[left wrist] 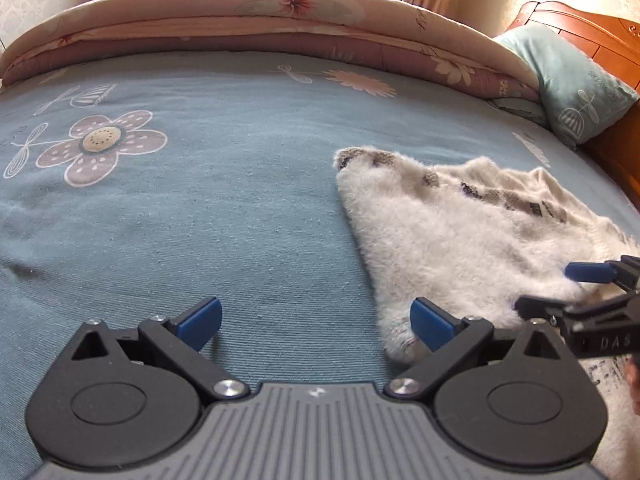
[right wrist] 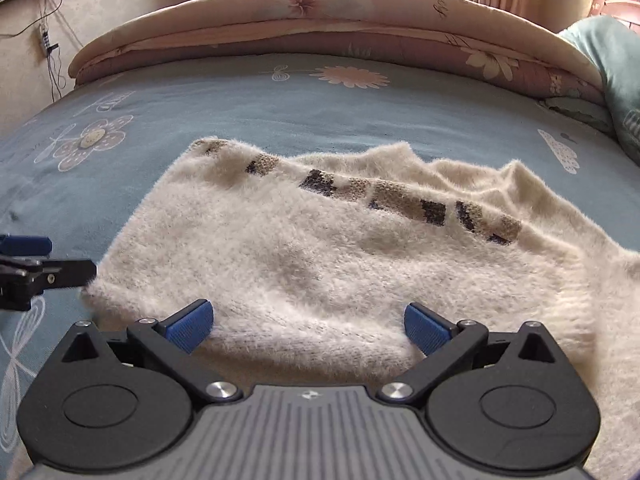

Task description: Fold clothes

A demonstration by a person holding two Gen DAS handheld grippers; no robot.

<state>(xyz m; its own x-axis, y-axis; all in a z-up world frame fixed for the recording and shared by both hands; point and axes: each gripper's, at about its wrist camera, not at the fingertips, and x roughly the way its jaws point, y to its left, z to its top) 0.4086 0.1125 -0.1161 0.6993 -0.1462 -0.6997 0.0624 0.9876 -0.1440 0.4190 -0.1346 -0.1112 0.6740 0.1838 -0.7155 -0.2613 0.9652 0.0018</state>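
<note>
Cream fuzzy sweater (right wrist: pixel 320 264) lying on blue floral bed sheet (left wrist: pixel 200 200), seemingly folded over once, left tool (left wrist: pixel 316 322) spread wide at its corner, right tool (right wrist: pixel 308 326) released, hovering above its near edge

I see the sweater (right wrist: pixel 320 264) lying flat on the bed (left wrist: pixel 200 220), right of my left gripper (left wrist: pixel 316 322) and directly under and ahead of my right gripper (right wrist: pixel 308 326). Behind it, a rolled quilt (left wrist: pixel 280 20) runs across the bed's far edge, with a pillow (left wrist: pixel 576 84) at the quilt's right end.
</note>
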